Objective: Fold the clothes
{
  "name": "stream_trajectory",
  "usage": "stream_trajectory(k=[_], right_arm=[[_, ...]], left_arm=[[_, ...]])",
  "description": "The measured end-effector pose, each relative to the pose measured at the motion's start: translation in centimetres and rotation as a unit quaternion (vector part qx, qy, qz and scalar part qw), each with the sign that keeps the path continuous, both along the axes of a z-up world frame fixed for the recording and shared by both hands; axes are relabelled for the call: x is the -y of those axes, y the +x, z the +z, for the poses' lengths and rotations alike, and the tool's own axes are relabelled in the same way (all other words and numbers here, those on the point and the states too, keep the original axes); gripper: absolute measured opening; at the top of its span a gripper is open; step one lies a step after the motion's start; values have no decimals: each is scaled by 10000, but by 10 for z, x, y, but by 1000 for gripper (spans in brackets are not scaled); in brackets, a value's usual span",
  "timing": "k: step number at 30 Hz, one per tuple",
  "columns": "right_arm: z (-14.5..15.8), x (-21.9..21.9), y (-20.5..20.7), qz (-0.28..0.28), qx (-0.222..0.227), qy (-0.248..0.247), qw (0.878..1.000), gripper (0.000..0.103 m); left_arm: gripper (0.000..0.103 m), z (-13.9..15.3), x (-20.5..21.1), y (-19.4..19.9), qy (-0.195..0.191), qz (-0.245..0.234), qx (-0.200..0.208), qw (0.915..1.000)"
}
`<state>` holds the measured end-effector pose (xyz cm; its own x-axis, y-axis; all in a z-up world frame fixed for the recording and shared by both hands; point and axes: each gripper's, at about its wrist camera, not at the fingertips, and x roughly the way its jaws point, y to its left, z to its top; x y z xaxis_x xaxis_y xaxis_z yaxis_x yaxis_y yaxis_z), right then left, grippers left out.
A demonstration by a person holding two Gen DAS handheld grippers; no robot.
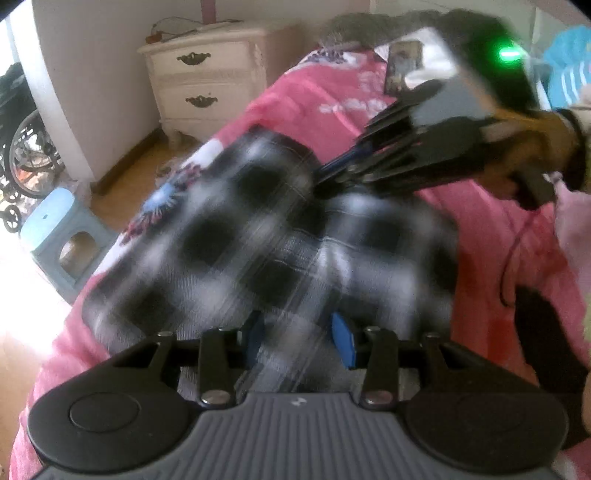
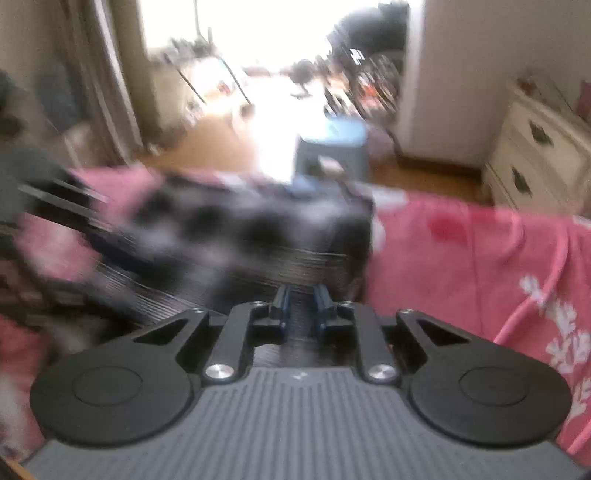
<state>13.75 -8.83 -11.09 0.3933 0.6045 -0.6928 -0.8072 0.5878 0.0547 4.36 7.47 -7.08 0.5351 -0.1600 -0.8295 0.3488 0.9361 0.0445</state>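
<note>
A black-and-white plaid garment [image 1: 240, 236] lies bunched on the pink bed cover [image 1: 317, 92]. In the left wrist view my left gripper [image 1: 298, 336] has its blue pads [image 1: 341, 339] set on either side of a fold at the garment's near edge, and the cloth runs up between them. My right gripper [image 1: 323, 177], held by a hand [image 1: 535, 147], pinches the far edge of the garment. In the blurred right wrist view the right gripper [image 2: 301, 306] has its fingers nearly together, with dark cloth of the plaid garment [image 2: 229, 221] between them.
A white nightstand [image 1: 207, 81] stands past the bed by the wall, and a light blue stool [image 1: 59, 236] is on the wooden floor beside the bed. A phone-like object [image 1: 402, 66] and a grey cloth [image 1: 369, 26] lie farther up the bed. A wheeled frame [image 1: 29, 155] is at far left.
</note>
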Motion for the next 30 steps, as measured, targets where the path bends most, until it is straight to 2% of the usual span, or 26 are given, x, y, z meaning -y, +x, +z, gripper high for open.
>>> stream_trajectory(k=[1,7,10,13,16,20,21,24,26,28,30], right_arm=[[-10,-2,6,-62,-11,-68,10000,9],[16,7,10,-108,228,566,9981,10],[5,-4,34,-246,139,680,9973,10],[-17,-12,60,-517,-167,666,9963,10],[-13,-8,72,-765,-268,804,9935,10],[-1,-7,76,-478,-453,1100,9917,9],[-2,-11,79,-409,-535,1080,9919,10],[-25,-28,94,-483,-763,605,9941,9],[-30,-30,103,-727,-632,447,9943,10],[-17,-21,106,-1038,-496,574,9917,10],[1,-5,97,-895,-523,867,9908,10]], left_arm=[[42,-2,1,-3,48,-15,25,10000],[43,-5,8,-17,282,-51,269,9992],[43,-8,13,-25,397,-95,426,9983],[44,-9,15,-31,449,-133,535,9975],[45,-4,11,-29,301,-54,579,9979],[45,7,-4,-24,-64,236,845,9961],[46,9,-8,-22,-144,329,896,9953],[46,7,-19,-13,-153,603,829,9946],[46,7,-26,-6,-139,764,796,9938],[46,8,-32,-5,-144,839,791,9932],[46,8,-35,-4,-105,898,799,9927]])
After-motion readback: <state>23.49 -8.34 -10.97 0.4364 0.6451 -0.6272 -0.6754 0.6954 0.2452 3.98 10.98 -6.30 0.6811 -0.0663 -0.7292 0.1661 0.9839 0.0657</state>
